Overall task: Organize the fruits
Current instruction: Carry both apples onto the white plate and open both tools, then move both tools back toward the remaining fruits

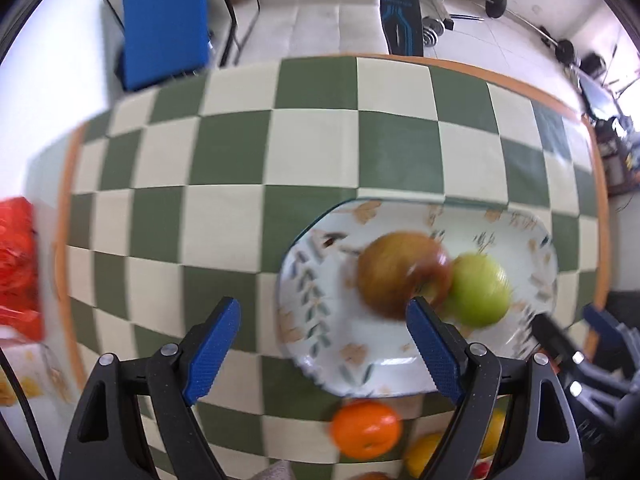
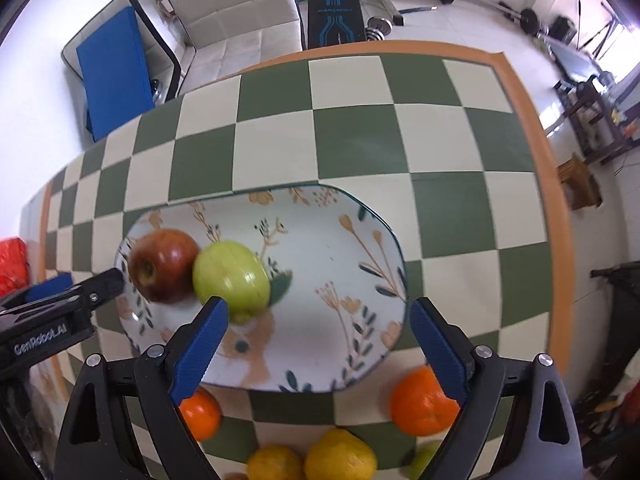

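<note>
Fruits on the plate: a red apple (image 2: pixel 163 266) and a green apple (image 2: pixel 231 280) lie touching each other at the left end of the plate (image 2: pixel 340 264), the green one on the side toward the plate's middle.
Plate: oval, white with a leaf and flower print, flat on the checked worktop (image 2: pixel 352 140).
Fruits off the plate: two oranges (image 2: pixel 422 400) (image 2: pixel 200 414) sit on the worktop just beside the plate's near rim, one toward each end; two yellow fruits (image 2: pixel 340 458) (image 2: pixel 274 462) lie nearer the camera than the plate, side by side.
Green fruit: one more shows partly (image 2: pixel 422 458), nearer than the plate, behind the right claw's finger.
Left claw (image 1: pixel 324 320): fingers spread wide and holding nothing, off the left end of the plate; its right finger overlaps the red apple in the left wrist view, contact unclear because of blur.
Right claw (image 2: pixel 320 316): fingers spread wide and empty, above the near half of the plate, with the green apple by its left fingertip.
Red bag (image 2: pixel 12 264): well beyond the plate's left end, at the worktop edge.
</note>
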Demonstrator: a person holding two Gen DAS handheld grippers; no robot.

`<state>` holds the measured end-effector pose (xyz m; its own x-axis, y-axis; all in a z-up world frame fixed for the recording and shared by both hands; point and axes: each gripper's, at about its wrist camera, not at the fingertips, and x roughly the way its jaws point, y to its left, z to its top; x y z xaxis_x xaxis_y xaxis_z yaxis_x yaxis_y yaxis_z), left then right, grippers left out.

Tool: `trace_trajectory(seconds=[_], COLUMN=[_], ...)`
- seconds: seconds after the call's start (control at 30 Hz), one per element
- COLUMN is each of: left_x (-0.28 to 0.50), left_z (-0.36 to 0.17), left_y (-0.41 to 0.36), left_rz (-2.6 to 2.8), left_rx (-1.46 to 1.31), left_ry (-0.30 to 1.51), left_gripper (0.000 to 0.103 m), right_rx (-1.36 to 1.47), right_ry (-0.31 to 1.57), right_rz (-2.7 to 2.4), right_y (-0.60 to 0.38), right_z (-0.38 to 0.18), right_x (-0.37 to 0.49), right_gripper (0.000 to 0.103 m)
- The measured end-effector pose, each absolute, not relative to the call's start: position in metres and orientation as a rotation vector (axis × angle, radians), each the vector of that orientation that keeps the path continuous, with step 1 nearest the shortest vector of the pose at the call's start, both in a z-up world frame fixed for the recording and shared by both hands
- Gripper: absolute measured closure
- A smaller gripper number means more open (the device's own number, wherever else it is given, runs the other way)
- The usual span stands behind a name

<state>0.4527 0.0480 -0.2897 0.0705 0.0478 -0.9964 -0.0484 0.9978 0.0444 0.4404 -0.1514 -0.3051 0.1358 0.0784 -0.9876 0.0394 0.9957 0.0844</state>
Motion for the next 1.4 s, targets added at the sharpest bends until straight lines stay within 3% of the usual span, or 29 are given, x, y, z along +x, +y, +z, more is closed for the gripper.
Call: trace_trajectory(seconds=[0.27, 0.7, 1.4], left_x=[0.395, 0.323, 0.243], left_z=[-0.259, -0.165, -0.078], left_y=[0.056, 0.038, 0.027], left_rz=[0.090, 0.067, 0.010], left_rx=[0.025, 0.017, -0.014], left_ry=[1.409, 1.235, 1.126], left_gripper=[0.018, 0.018, 0.018], right_rx=[0.045, 0.028, 0.077], right_ry=[1.397, 1.226, 1.054], right_rz=[0.020, 0.027, 0.115], right_y=[-0.146, -0.147, -0.157], right_z=[-0.282, -0.182, -0.059], right_x=[0.395, 0.329, 0.227], right_gripper=[0.009, 0.009, 0.009])
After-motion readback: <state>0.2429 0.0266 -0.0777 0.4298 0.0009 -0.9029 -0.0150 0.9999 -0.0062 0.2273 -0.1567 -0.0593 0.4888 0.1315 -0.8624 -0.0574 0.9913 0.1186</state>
